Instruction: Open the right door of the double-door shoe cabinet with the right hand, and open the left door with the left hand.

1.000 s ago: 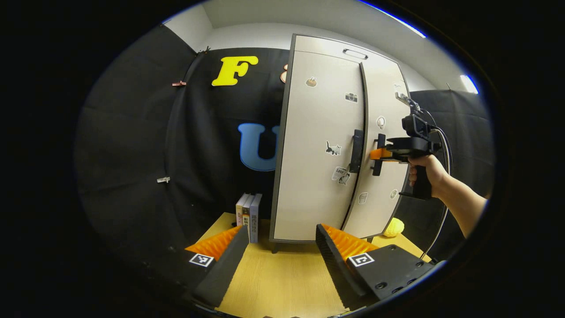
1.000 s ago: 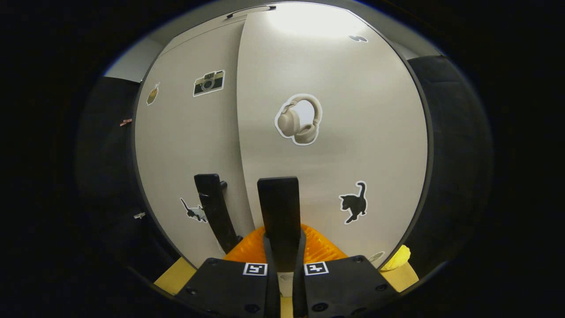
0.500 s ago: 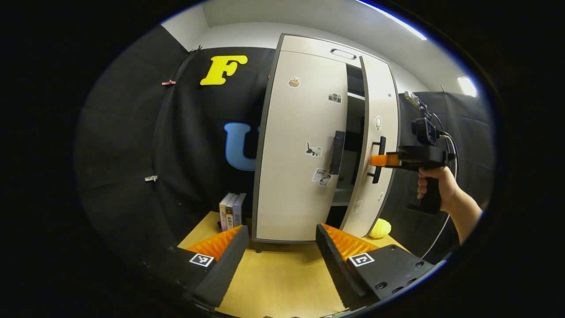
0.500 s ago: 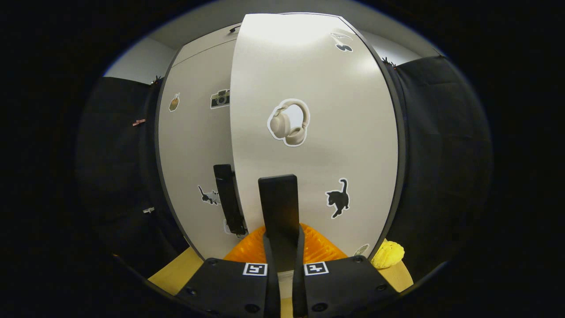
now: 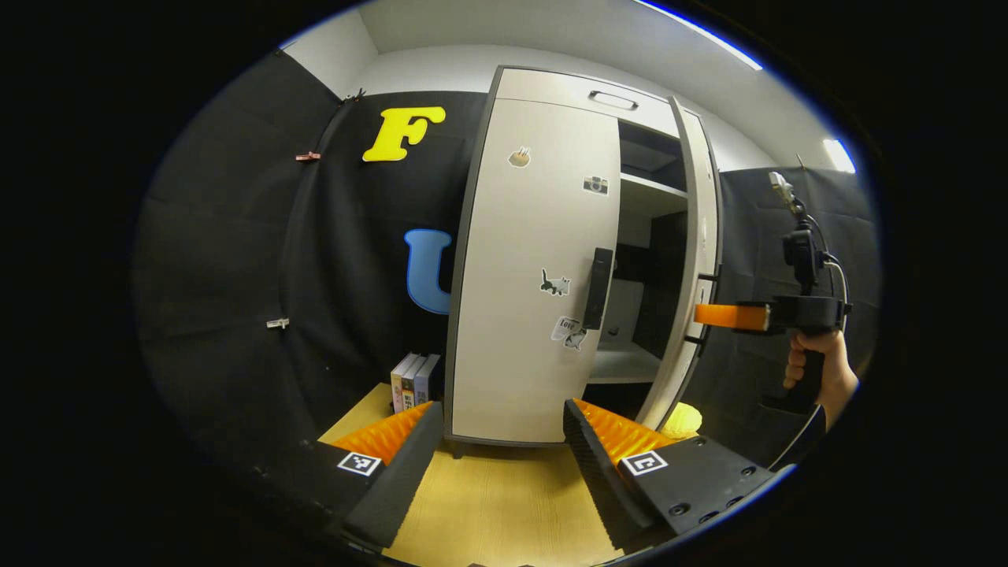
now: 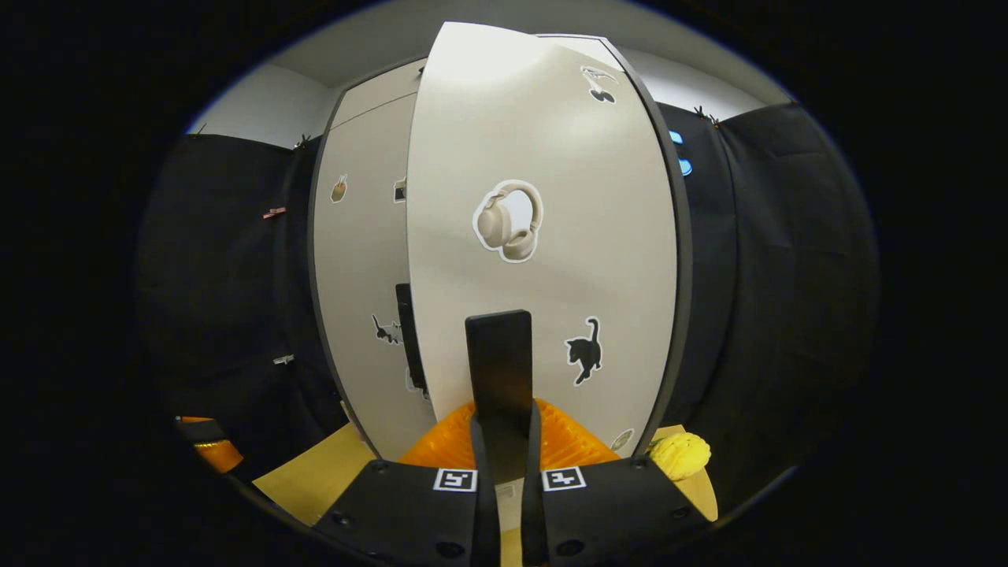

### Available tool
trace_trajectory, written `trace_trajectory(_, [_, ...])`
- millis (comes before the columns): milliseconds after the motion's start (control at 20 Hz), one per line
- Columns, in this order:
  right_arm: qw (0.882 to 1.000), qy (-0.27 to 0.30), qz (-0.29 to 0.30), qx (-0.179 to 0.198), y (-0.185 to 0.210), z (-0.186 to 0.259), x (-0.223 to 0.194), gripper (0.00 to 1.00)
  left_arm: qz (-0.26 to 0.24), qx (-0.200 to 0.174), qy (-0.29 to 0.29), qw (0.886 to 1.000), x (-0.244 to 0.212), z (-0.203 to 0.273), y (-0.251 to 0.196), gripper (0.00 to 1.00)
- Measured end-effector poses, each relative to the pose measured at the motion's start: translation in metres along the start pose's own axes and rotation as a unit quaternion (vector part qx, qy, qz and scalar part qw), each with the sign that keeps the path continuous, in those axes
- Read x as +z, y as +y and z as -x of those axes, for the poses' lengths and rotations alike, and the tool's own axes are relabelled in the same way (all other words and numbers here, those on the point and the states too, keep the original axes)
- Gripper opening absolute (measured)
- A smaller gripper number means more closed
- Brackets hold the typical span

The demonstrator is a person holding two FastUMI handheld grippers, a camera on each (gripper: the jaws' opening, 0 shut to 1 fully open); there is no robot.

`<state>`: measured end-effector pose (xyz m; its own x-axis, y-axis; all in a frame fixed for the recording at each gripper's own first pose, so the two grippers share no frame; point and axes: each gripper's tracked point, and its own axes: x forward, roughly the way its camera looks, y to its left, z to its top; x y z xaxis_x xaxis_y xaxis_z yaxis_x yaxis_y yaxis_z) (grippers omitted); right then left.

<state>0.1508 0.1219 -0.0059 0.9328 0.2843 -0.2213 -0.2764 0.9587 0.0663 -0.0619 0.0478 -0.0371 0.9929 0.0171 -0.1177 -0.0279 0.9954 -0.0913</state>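
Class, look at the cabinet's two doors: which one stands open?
The right door, the one with the headphone sticker, swung out so the shelves show behind it; the right gripper grips its handle. The left door lies flat and shut.

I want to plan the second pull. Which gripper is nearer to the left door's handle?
Left, I judge. The left gripper sits open, low before the left door's handle. The right gripper is shut on the right door's handle, swung outward.
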Motion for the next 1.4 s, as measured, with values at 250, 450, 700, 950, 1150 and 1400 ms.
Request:
trace_trajectory(250, [1.0,0.009,0.005,0.013,-0.017,0.017,0.002,0.15,0.001,0.014,-0.004,1.0,0.006,-0.009,-0.022,0.95])
trace_trajectory(450, [1.0,0.011,0.025,0.004,-0.032,0.025,0.003,0.14,-0.008,0.018,-0.008,1.0,0.011,-0.013,-0.037,0.95])
trace_trajectory(700, [1.0,0.009,0.004,-0.009,-0.05,0.035,0.006,0.14,-0.006,0.03,-0.009,0.999,0.009,-0.018,-0.041,0.95])
trace_trajectory(950, [0.997,-0.008,-0.009,-0.077,-0.086,0.041,0.008,0.13,0.002,0.028,0.0,1.0,0.002,-0.025,-0.049,0.95])
trace_trajectory(1150, [0.993,-0.008,-0.035,-0.116,-0.107,0.047,0.006,0.07,-0.007,0.014,0.003,1.0,0.001,-0.03,-0.056,0.95])
trace_trajectory(1400, [0.989,-0.019,-0.025,-0.147,-0.115,0.052,0.006,0.07,-0.009,-0.003,0.008,1.0,0.002,-0.034,-0.057,0.95])
